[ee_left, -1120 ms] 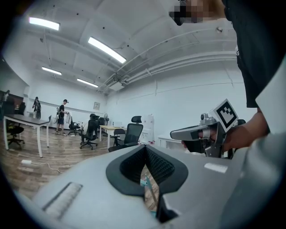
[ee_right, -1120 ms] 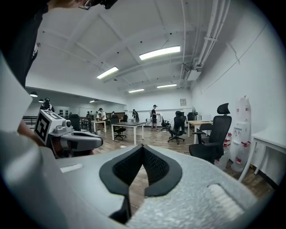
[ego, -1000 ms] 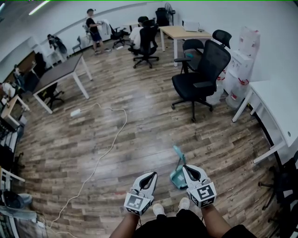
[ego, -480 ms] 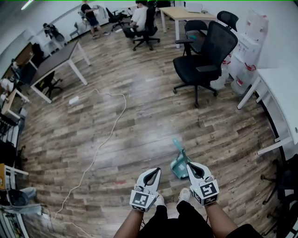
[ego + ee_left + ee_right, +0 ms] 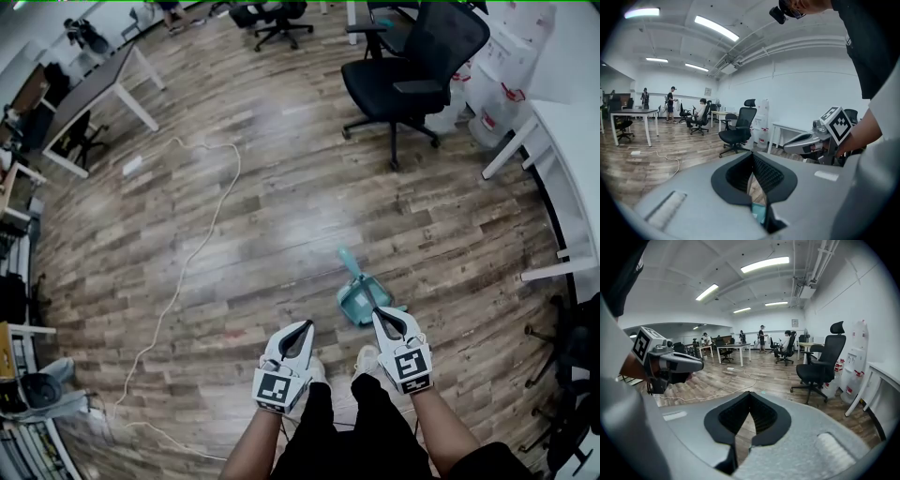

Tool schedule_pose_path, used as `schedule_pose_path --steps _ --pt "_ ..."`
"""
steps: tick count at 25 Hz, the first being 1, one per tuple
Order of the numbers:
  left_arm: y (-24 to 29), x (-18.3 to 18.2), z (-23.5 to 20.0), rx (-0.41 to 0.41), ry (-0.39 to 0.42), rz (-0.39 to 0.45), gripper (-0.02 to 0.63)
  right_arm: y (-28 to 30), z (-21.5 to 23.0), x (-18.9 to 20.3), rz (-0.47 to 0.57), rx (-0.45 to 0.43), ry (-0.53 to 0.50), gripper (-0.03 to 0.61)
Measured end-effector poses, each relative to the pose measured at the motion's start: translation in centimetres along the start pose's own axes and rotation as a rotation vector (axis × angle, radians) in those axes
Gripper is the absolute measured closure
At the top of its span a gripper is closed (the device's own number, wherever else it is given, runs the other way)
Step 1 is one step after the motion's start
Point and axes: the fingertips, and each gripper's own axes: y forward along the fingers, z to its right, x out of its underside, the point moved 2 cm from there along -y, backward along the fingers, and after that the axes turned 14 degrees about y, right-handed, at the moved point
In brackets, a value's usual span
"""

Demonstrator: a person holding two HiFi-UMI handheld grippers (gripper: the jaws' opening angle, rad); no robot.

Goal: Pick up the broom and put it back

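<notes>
**2 closed grippers poised by a teal broom on an office floor**

Head view: the left gripper and the right gripper sit side by side at the near edge, above the person's shoes, both pointing far. The teal broom lies on the wooden floor just beyond the right gripper's tip, its handle angled far-left; whether the 2 touch cannot be told. A black office chair stands far right, and a white cable trails down the left.

Left gripper view: the 2 jaws meet at their tips and grip nothing. A sliver of teal shows through the gap behind the tips. The right gripper hangs at right, apart.

Right gripper view: these jaws are also closed tip to tip and empty, with bare floor in the gap. The left gripper hangs at left; the chair stands far right.
</notes>
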Motion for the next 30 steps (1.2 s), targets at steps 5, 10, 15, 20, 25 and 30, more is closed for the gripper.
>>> schedule_pose_path --steps 5,10,15,20,25,30 --pt "1.1 1.5 0.3 0.001 -0.013 -0.031 0.595 2.3 1.0 2.0 -0.072 0.000 -0.043 0.572" --pt "1.7 3.0 0.6 0.009 -0.028 -0.061 0.595 4.6 2.2 4.1 -0.146 0.009 -0.048 0.514" --pt "2.2 3.8 0.1 0.010 -0.034 -0.074 0.595 6.9 3.2 4.8 -0.184 0.038 -0.078 0.469" --pt "2.6 4.6 0.0 0.006 -0.049 -0.093 0.595 8.9 4.2 5.6 -0.200 0.051 -0.060 0.457" --pt "2.3 5.2 -0.3 0.000 -0.066 -0.107 0.595 10.2 4.7 6.0 -0.214 0.067 -0.056 0.448" --pt "2.1 5.8 -0.5 -0.005 -0.077 -0.117 0.595 11.3 4.9 6.4 -0.218 0.074 -0.056 0.448"
